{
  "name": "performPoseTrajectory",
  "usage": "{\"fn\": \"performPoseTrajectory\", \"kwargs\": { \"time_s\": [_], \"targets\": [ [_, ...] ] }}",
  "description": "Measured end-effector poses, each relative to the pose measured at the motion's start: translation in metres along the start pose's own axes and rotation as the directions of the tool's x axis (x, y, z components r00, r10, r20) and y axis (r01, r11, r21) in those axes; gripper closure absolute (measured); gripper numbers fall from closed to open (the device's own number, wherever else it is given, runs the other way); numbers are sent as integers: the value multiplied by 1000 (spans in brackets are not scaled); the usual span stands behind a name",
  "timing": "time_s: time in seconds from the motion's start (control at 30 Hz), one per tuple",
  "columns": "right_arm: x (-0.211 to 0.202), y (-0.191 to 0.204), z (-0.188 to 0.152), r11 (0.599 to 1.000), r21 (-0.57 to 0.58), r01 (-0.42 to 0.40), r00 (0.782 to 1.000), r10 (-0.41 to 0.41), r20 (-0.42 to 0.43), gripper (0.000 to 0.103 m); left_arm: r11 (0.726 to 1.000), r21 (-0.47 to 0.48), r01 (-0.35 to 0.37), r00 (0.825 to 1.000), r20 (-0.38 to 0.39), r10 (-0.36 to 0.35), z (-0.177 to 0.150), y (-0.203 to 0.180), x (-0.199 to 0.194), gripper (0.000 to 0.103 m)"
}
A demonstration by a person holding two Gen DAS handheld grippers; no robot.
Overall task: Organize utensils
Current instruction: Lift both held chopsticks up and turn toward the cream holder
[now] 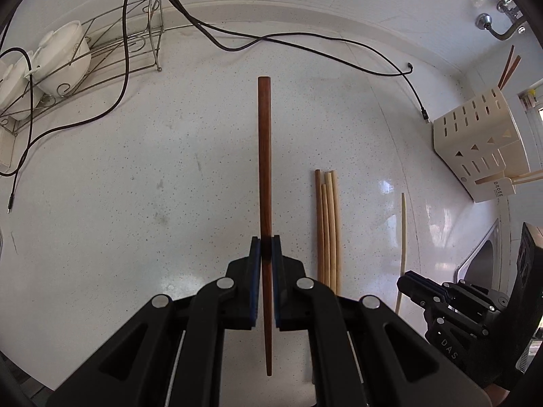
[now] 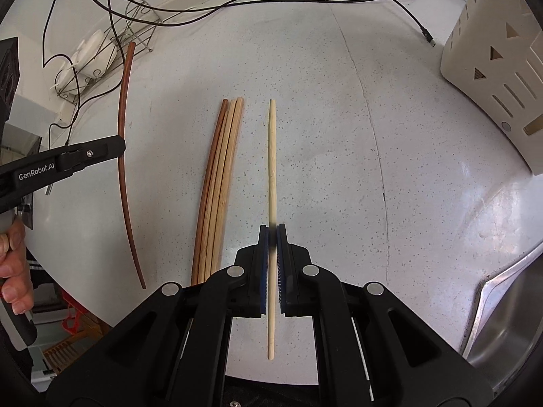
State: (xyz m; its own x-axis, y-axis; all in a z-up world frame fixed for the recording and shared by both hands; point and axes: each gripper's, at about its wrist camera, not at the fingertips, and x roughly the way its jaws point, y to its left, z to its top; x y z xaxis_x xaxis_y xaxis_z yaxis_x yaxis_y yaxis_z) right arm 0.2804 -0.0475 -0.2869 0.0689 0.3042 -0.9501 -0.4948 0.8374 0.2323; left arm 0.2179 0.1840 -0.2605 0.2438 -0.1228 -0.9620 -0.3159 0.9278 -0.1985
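clamping a dark chopstick (image 1: 264, 169) lengthwise, the left claw (image 1: 266, 242) mirrors the right claw (image 2: 272, 232), clamped on a pale chopstick (image 2: 272, 156).

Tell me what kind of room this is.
Probably a home kitchen: a speckled white countertop beside a stainless steel sink, a wire dish rack with white ceramic bowls, and a cream slotted utensil holder.

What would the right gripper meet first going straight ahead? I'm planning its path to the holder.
Nothing close: past the pale chopstick held by the right gripper, only bare counter and then a black cable show, though depth is unclear.
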Motion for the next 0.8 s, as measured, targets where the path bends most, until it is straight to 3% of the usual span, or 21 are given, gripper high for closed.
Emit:
{"fn": "performPoseTrajectory", "kwargs": {
  "time_s": [0.3,0.5,0.7,0.8],
  "targets": [
    [-26,-11,1,1000,19,20,990,-23,138,99,999,15,33,994,108,-34,2,-10,-12,97],
    [-51,-25,6,997,71,34,973,-49,225,99,997,71,26,973,225,-41,5,-26,-30,97],
    [-92,-39,10,993,104,56,935,-88,344,99,988,131,76,939,324,-115,12,-50,-54,97],
    [-116,-51,11,990,131,58,908,-107,406,99,977,186,106,908,383,-171,17,-70,-67,97]
  ]
}}
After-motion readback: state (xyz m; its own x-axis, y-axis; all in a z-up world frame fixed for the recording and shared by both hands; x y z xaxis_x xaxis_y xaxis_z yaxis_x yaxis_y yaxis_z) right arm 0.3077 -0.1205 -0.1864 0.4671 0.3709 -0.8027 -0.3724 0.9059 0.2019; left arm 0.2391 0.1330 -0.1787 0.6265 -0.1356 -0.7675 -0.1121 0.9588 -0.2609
